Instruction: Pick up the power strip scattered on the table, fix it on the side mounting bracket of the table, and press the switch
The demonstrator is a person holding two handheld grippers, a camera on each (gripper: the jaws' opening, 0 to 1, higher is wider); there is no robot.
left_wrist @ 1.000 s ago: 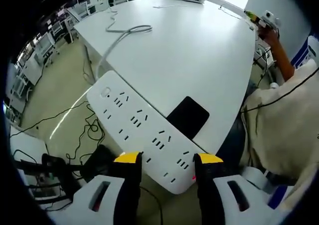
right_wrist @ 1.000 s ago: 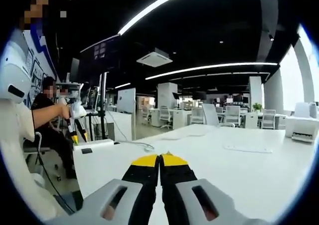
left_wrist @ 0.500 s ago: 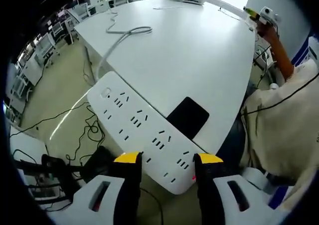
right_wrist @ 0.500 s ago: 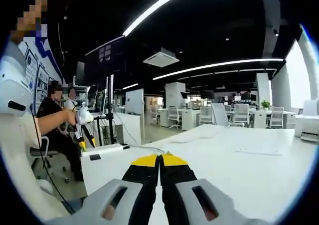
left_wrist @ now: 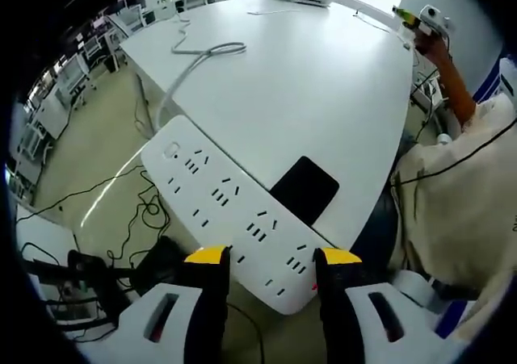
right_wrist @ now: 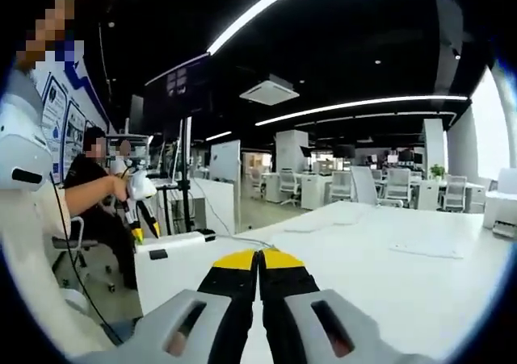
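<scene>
Power strip [left_wrist: 230, 219] — near end betw. our left gripper [left_wrist: 272, 257] jaws, gripped, long axis running away up-left along table [left_wrist: 323, 81] edge; right gripper [right_wrist: 258, 257] closed, empty, well apart

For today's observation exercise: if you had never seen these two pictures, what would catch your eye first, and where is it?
The long white power strip stands out first in the left gripper view: it lies along the edge of the white table, its near end between the yellow-tipped jaws of the left gripper, beside a black pad. In the right gripper view, the right gripper points shut over the table toward a bright office.
</scene>
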